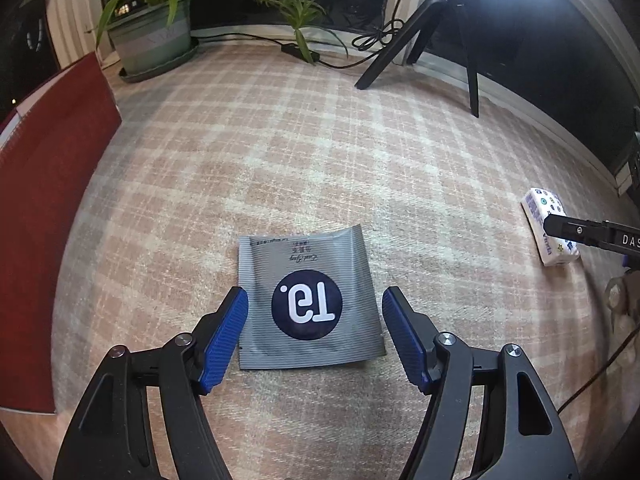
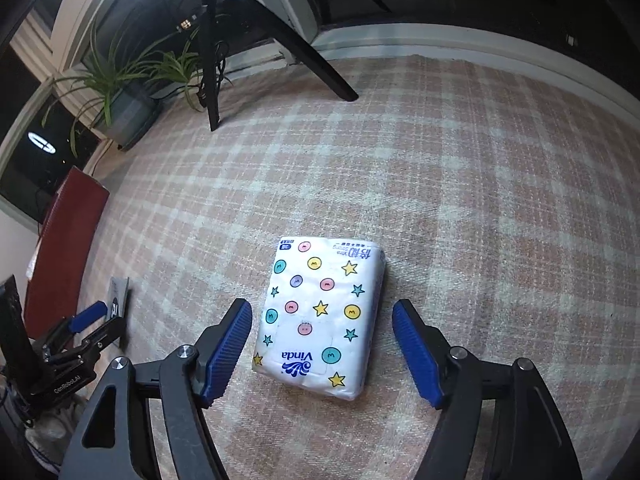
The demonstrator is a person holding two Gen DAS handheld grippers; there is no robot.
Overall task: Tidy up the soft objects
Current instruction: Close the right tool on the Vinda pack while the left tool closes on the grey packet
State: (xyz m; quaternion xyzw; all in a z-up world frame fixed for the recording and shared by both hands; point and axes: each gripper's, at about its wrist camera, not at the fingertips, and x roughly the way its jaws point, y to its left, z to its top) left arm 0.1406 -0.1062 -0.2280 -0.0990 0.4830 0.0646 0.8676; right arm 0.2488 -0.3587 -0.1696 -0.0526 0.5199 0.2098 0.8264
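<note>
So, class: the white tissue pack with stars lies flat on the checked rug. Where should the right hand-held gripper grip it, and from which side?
Grip the tissue pack across its two long sides near the middle, coming down from above. It lies flat, its narrow width already between the open pads of the right hand-held gripper, and its soft sides should give under the squeeze.

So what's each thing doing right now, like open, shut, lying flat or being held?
Left gripper: open, over the sachet, not gripping it.
Right gripper: open, either side of the tissue pack, not gripping it.
Sachet: flat on the rug, far corner curled up.
Tissue pack: sealed, flat on the rug.
</note>
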